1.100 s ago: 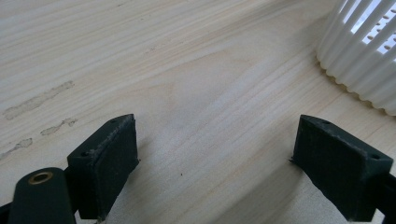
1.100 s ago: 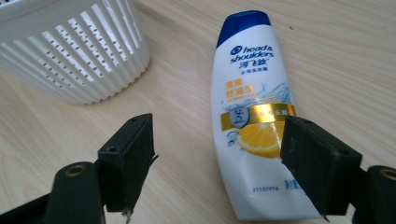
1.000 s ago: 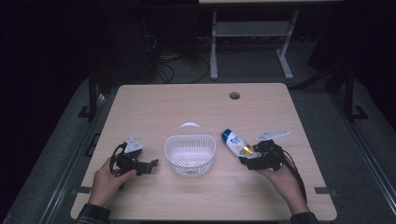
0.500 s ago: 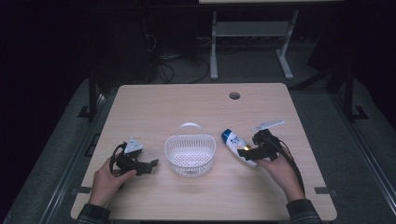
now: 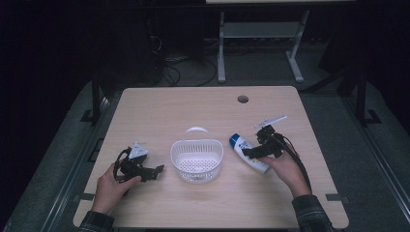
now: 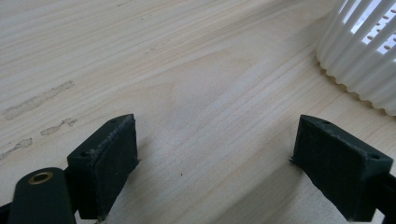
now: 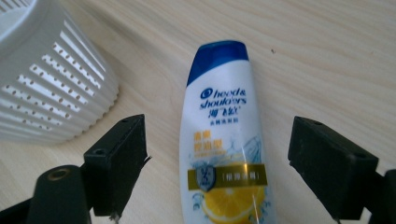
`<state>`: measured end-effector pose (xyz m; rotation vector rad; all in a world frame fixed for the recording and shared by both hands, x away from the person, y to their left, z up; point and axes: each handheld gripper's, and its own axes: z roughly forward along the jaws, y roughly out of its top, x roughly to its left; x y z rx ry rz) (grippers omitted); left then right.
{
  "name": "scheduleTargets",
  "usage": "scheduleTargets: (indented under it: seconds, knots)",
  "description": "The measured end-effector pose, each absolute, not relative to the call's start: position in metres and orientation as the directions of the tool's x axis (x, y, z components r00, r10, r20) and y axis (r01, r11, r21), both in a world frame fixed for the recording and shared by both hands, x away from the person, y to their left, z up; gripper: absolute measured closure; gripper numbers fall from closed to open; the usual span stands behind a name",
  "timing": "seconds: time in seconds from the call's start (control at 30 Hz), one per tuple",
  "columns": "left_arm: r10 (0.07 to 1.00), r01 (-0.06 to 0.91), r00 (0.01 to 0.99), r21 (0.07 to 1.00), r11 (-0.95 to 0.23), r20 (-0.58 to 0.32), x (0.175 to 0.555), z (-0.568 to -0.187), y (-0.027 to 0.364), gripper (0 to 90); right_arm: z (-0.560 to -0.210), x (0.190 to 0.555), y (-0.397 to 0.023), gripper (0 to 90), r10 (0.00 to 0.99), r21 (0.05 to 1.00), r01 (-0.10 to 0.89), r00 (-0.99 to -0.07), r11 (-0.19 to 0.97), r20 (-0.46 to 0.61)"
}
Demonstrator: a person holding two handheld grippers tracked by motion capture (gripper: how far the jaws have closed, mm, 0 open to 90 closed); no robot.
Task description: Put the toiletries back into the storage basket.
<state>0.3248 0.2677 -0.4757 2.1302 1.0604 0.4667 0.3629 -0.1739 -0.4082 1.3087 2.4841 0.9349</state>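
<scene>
A white shampoo bottle (image 5: 245, 149) with a blue cap lies flat on the wooden table, right of a white slotted basket (image 5: 197, 159). My right gripper (image 5: 252, 151) hovers over the bottle, open; in the right gripper view the bottle (image 7: 223, 140) lies between the two spread jaws, not touched by either, cap pointing away. My left gripper (image 5: 157, 170) rests low on the table left of the basket, open with bare wood between its jaws. The basket's ribbed wall (image 6: 364, 56) is at the upper right of the left gripper view, and the basket (image 7: 44, 74) sits at the left of the right gripper view.
The table (image 5: 208, 116) has a round cable hole (image 5: 242, 99) near its far edge. A desk frame and cables stand on the dark floor behind. Grey floor mats flank the table.
My right gripper has moved left and forward over the bottle, so its jaws now straddle it. The left gripper has stayed where it was.
</scene>
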Motion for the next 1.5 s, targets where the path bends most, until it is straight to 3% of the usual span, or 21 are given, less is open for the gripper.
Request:
scheduleTargets:
  seconds: [0.67,1.5]
  knots:
    - [0.799,0.546,0.602,0.725,-0.421,0.011,0.325,-0.476,0.268,12.9,-0.411,0.403,-0.147,18.3,0.771,0.534,0.689,-0.629,0.491,0.103]
    - [0.797,0.545,0.604,0.724,-0.422,0.010,0.325,-0.476,0.268,12.9,-0.447,0.424,-0.134,18.4,0.767,0.437,0.725,-0.632,0.532,0.115]
